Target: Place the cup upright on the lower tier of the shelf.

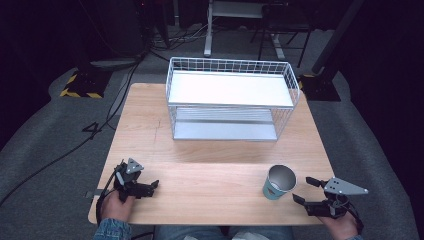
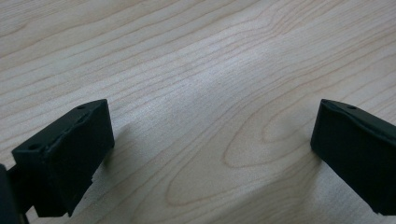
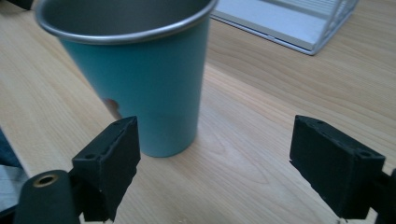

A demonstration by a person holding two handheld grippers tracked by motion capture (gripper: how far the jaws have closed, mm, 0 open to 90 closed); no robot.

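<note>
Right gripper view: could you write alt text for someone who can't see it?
A teal cup with a metal rim stands upright on a wooden table, just ahead of the right gripper, whose black jaws are open. A white wire rack sits behind.

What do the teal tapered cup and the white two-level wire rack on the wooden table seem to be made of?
Teal tapered cup: probably metal with a matte teal coating outside; its rim and inside show bare grey, dull-shining metal. White two-level wire rack: thin wire grid walls, apparently white-coated metal, with flat, smooth pale shelves that could be sheet metal or plastic. Table: light wood grain, possibly laminate.
</note>
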